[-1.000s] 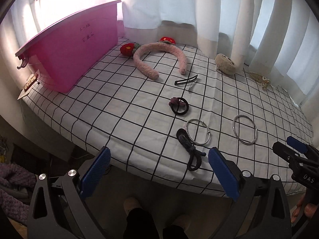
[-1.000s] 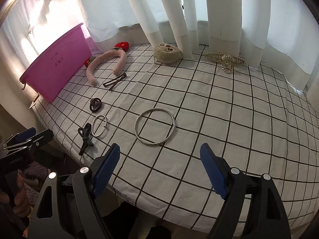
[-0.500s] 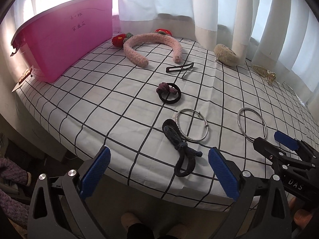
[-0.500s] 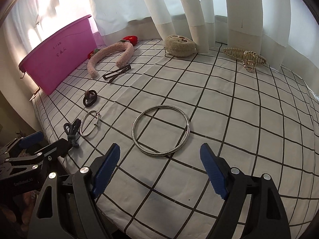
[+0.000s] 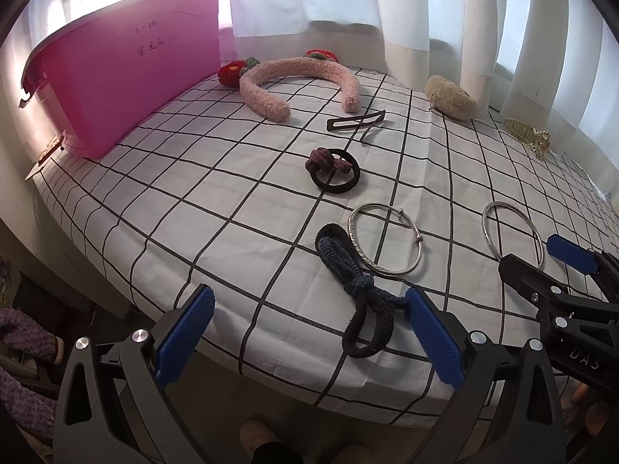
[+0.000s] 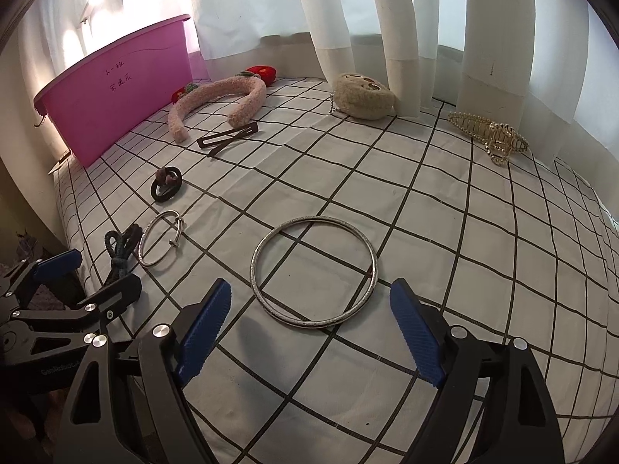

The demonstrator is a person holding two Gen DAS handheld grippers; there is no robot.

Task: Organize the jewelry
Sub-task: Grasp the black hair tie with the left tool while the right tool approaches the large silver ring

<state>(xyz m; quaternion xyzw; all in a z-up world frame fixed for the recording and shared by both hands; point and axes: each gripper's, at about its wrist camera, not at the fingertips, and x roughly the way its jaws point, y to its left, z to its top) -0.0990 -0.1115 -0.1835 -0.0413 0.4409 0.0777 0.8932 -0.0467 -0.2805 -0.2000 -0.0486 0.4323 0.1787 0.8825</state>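
- At the far left, the pink storage bin [image 5: 127,77] stands on the grid-patterned counter [image 5: 193,178], well apart from both tongs.
- Our left tongs [image 5: 309,332] stand wide and hold nothing; the dark blue knotted hair tie [image 5: 356,290] lies between the pads, nearer the right-hand one, its long axis running away from us and slightly leftward.
- Just beyond it, touching its far loop, lies the open-ended silver bangle [image 5: 385,241].
- Our right tongs [image 6: 311,332] are opening, with nothing pressed between the pads; the large closed silver bangle [image 6: 313,270] lies flat just ahead, centred on the gap.
- We judge that each hand is nearer its own target: left to the hair tie, right to the large bangle.
- At the far right, the gold claw clip [image 6: 489,135] lies near the curtain [image 6: 387,19].
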